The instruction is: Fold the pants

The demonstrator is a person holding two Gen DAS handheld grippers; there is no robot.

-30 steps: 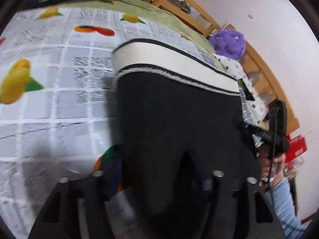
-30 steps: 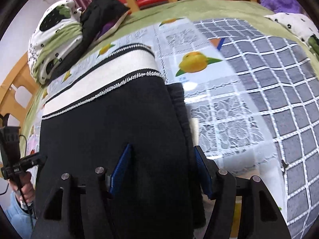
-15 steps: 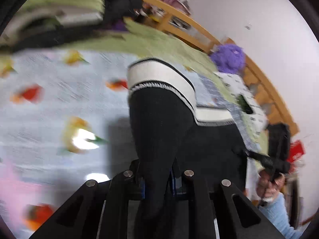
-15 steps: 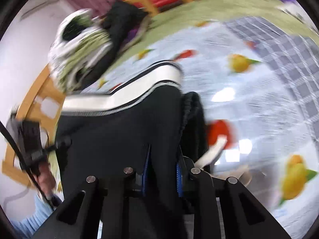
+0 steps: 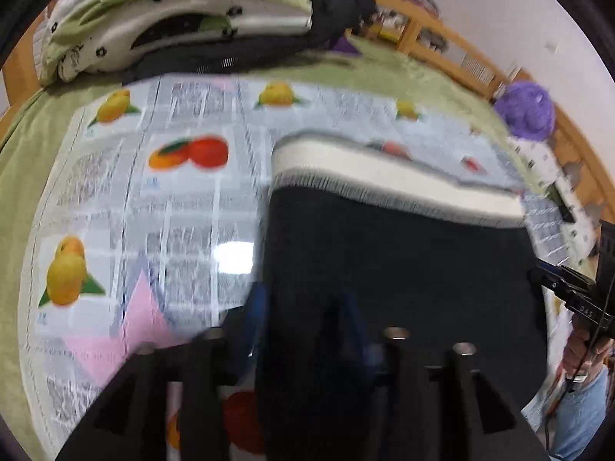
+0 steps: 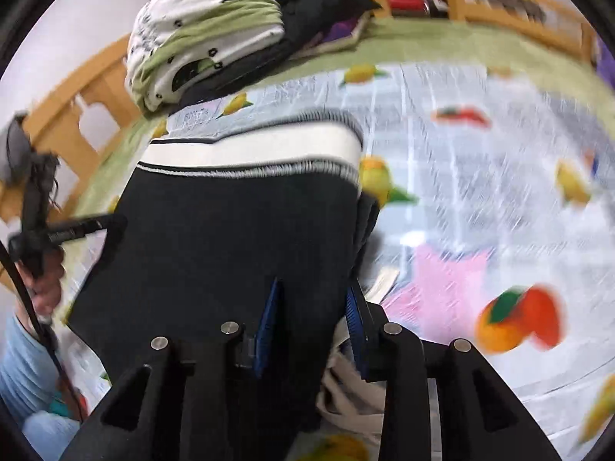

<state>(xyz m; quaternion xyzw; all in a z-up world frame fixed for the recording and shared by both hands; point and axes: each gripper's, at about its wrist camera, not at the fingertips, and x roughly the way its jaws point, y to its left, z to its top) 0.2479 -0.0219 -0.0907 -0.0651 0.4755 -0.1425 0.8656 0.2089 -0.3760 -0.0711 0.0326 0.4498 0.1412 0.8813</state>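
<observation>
Black pants (image 5: 399,265) with a white waistband (image 6: 253,148) lying on a fruit-print tablecloth (image 5: 184,207), left gripper (image 5: 303,315) and right gripper (image 6: 313,311) each resting with fingers spread open around the near black fabric, folded clothes pile (image 6: 203,27) sitting behind.

My left hand-held gripper (image 5: 303,307) shows as matte black angular plastic, four silver round screw heads across its front, blue pads on the inner faces of the fingers (image 5: 256,307), blurred. My right hand-held gripper (image 6: 313,307): same black body, same four silver screws, blue ribbed pads (image 6: 269,307). Seen from the opposite camera, each unit is a black handle with a thin black cable trailing down; the right one carries small white lettering, unreadable. My hand (image 6: 46,280) is bare skin, with a light blue sleeve (image 6: 19,361).
</observation>
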